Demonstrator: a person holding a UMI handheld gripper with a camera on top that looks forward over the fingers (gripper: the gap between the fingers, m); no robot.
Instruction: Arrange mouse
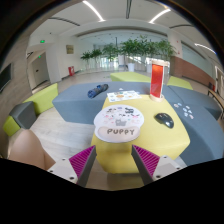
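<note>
Mouse [164, 120] on far right of yellow worktop [140, 104]: likely light, rigid, smooth-shelled (slip risk), so grip its flanks; gripper [115, 160] wide open, holding nothing.

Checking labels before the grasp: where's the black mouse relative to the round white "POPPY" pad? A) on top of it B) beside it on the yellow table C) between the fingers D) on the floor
B: the black mouse lies on the yellow table beside the round white pad, beyond the open fingers.

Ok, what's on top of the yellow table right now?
On the yellow table: a black mouse, a round white mat printed "PUPPY", and an upright red-and-white box. The mat hides whatever lies beneath it. The gripper is open, holding nothing.
</note>
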